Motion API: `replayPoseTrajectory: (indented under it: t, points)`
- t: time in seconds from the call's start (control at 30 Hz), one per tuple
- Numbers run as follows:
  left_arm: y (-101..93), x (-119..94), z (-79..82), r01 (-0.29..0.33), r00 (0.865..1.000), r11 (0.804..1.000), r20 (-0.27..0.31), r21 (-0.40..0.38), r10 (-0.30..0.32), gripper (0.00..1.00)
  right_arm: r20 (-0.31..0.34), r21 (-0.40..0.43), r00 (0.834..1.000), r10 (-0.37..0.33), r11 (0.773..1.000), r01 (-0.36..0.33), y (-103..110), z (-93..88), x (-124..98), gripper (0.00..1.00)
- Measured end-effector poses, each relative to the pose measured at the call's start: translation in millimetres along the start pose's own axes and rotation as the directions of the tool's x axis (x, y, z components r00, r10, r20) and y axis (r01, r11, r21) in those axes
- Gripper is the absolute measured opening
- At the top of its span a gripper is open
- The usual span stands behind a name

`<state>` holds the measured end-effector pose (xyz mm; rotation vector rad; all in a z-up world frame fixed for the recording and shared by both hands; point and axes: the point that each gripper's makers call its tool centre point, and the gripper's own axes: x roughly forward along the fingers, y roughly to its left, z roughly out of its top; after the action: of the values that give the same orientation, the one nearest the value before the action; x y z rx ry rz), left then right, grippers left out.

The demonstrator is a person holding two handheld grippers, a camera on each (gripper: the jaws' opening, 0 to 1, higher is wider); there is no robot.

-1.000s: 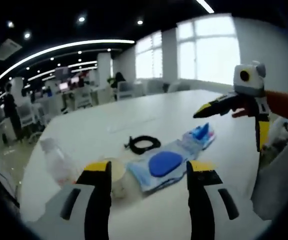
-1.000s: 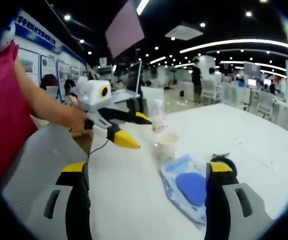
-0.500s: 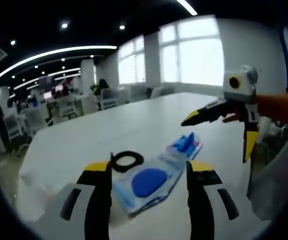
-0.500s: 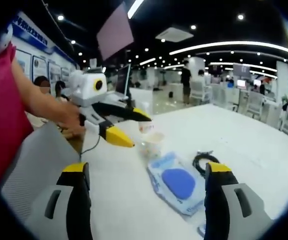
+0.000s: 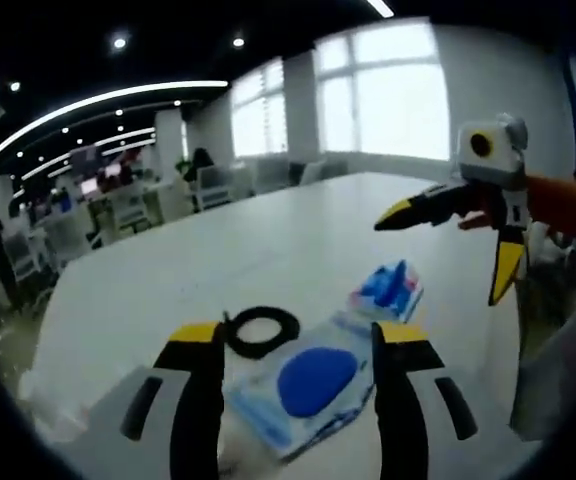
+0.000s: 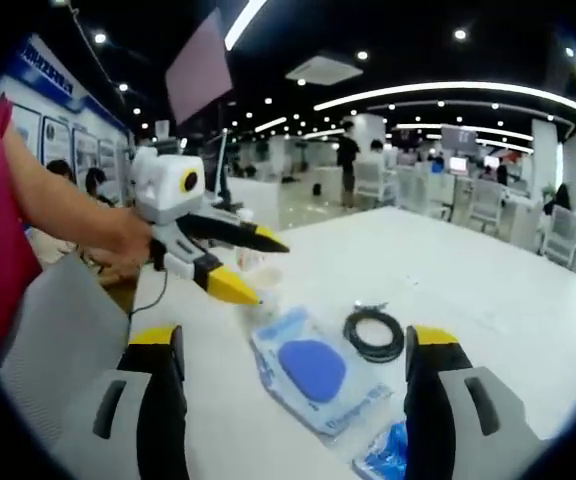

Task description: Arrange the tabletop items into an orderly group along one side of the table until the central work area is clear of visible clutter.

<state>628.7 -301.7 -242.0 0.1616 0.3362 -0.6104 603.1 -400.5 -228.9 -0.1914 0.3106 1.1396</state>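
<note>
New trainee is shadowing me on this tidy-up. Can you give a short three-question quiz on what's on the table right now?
1. True or false: the left gripper is shut on the black cable coil.
2. Which lies nearest the coil: A) a laptop, B) the clear packet with the blue oval, C) a mug?
3. Fill in: both grippers' jaws stand ____.

Key: 1 false, since it hangs open above the white table; 2 B; 3 open, as with the right gripper.
</note>
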Motion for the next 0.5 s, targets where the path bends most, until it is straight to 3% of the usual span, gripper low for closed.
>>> replayPoseTrajectory:
  t: [0.2, 0.5]
  points:
    - [14.2, 25.2, 3.3, -0.019, 1.000, 1.000, -0.016, 0.003, 0.019, 0.55, -0.009, 0.032, 0.999, -0.047, 0.998, 0.047, -33.6, -1.6, 13.8, 0.87]
    - [34.5, 57.4, -5.5, -0.044, 0.996, 0.999, -0.074, -0.004, 0.044, 0.51, -0.051, 0.063, 0.992, -0.118, 0.991, 0.121, -78.5, -12.1, 38.9, 0.81]
